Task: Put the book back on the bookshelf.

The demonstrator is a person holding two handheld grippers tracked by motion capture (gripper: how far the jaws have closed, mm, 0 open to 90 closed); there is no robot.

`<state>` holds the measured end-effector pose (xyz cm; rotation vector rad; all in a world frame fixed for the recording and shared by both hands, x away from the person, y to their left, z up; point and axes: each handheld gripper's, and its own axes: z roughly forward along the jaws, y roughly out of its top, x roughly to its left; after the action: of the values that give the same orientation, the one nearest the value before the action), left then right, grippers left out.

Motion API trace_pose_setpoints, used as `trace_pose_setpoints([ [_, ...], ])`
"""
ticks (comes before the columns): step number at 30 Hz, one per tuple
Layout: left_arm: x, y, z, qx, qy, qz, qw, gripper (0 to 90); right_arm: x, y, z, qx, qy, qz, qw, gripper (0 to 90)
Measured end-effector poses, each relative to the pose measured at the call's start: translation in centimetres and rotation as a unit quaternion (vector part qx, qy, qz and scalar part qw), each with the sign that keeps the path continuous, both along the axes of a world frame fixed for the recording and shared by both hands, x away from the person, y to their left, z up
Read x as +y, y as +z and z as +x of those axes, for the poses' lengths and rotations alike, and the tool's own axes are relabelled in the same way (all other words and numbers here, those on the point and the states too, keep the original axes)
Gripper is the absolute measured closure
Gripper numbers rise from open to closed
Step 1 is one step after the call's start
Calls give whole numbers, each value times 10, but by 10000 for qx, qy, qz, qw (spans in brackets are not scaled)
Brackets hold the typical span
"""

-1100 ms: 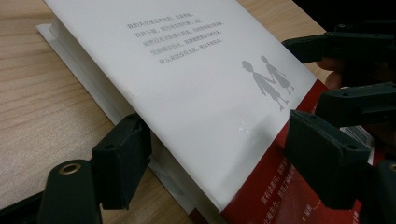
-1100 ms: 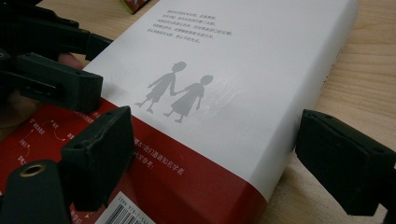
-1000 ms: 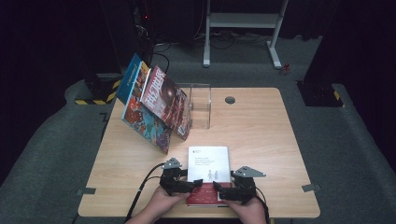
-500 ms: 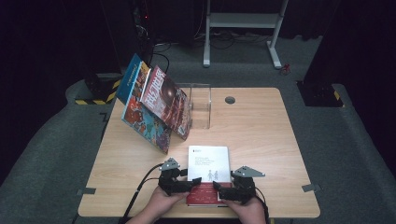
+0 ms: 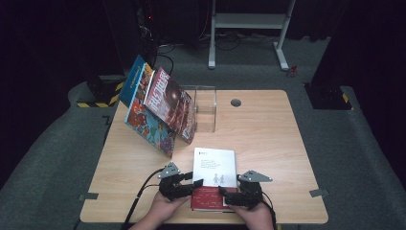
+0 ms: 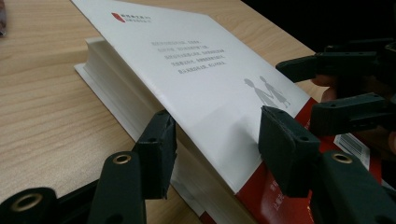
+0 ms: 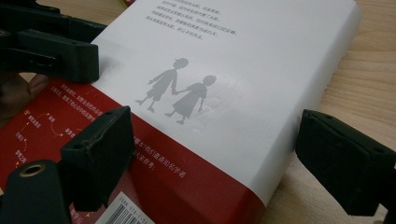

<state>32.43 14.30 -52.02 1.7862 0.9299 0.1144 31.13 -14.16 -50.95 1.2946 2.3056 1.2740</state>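
A thick white book (image 5: 214, 165) with a red band across its near end lies flat near the table's front edge. My left gripper (image 5: 187, 186) is at its near left corner, open. In the left gripper view (image 6: 217, 144) one jaw rests against the page edge and the other hovers over the cover (image 6: 201, 70). My right gripper (image 5: 235, 194) is at the near right corner, also open. In the right gripper view (image 7: 224, 158) one jaw sits over the red band (image 7: 187, 182) and the other stands on the table beside the spine.
Several colourful books (image 5: 160, 110) lean to the left against a clear acrylic stand (image 5: 205, 108) at the back left of the wooden table (image 5: 268, 139). A round cable hole (image 5: 235, 102) sits behind the stand. A cable trails from the left gripper off the front edge.
My left gripper has edged slightly to the left along the book's near corner. The book and the right gripper stay where they were.
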Motion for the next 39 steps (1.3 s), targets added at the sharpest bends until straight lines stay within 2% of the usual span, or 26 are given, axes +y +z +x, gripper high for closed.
trace_pose_setpoints([
  [4,0,0,-2,-114,17,-34,9999,479,-1,1,0,-100,108,-39,9999,121],
  [10,1,2,-2,-206,-7,-21,9998,484,-5,1,-1,-115,75,38,9999,143],
  [17,-2,9,-4,-339,-40,24,9994,486,-13,2,-3,-164,-146,91,9997,160],
  [18,-2,10,-4,-340,-47,33,9994,486,-15,3,-4,-237,-183,74,9995,166],
  [22,-2,11,-4,-408,-66,49,9991,486,-18,4,-6,-295,-264,135,9991,174],
  [29,-2,12,-5,-535,-97,46,9985,491,-21,4,-5,-271,-324,214,9989,174],
  [39,-3,19,-11,-829,-120,91,9964,500,-20,5,-6,-241,-335,294,9987,166],
])
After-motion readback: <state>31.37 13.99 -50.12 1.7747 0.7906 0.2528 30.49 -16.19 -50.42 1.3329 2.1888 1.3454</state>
